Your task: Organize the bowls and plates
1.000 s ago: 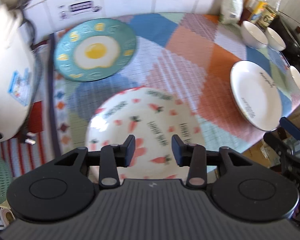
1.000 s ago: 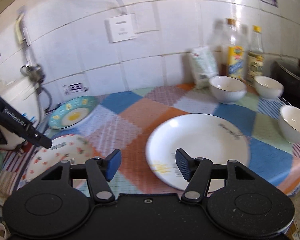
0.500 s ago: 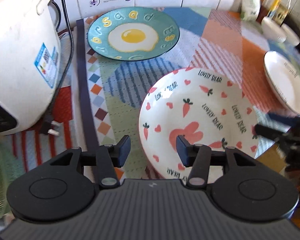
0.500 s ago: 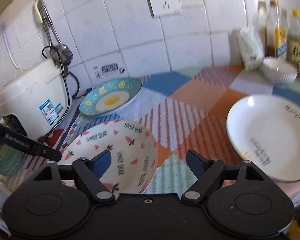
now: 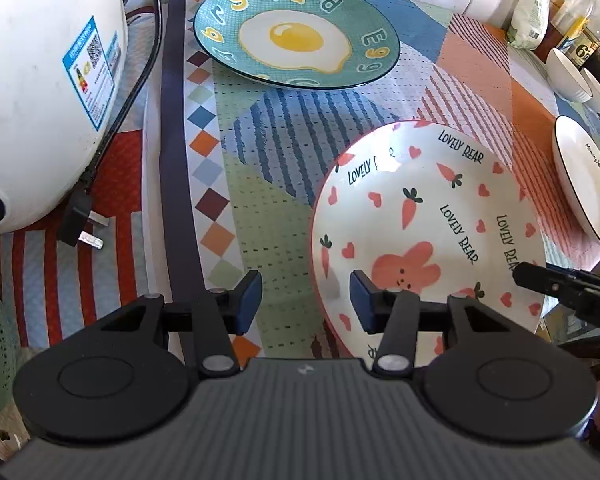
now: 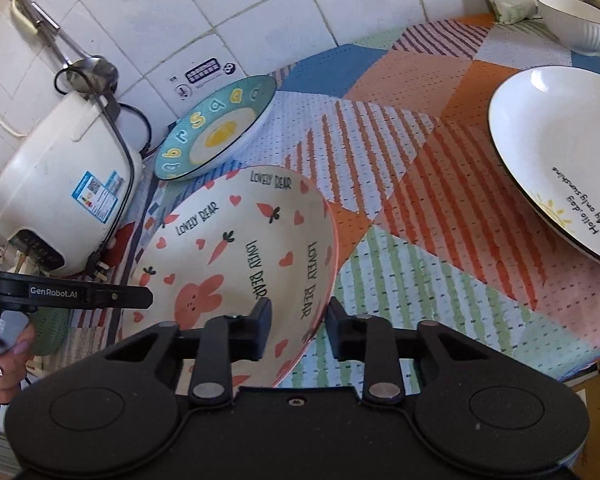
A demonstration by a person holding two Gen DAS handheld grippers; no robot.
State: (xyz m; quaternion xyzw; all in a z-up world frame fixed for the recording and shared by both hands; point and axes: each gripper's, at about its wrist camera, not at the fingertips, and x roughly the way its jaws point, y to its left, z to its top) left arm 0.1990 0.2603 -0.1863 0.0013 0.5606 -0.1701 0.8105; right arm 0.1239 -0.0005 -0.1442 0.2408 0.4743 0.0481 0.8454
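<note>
A white plate with carrots, hearts and a pink rabbit [image 5: 428,232] [image 6: 240,248] lies at the near edge of the patchwork mat. My left gripper [image 5: 306,302] is open and straddles the plate's left rim. My right gripper [image 6: 298,326] is open and straddles the plate's near right rim. A teal plate with a fried-egg picture [image 5: 296,36] [image 6: 216,136] lies behind it by the wall. A plain white plate with writing [image 5: 584,184] [image 6: 560,156] lies to the right. White bowls [image 5: 570,74] [image 6: 576,20] stand far right.
A white rice cooker [image 5: 40,92] [image 6: 60,184] stands at the left, its unplugged cord and plug [image 5: 80,220] on a striped cloth. Bottles [image 5: 580,28] and a bag [image 5: 528,20] stand at the back right by the tiled wall.
Both grippers have moved in and down onto the rabbit plate, the right one swinging left from the plain white plate; each now has the plate's rim between its open fingers.
</note>
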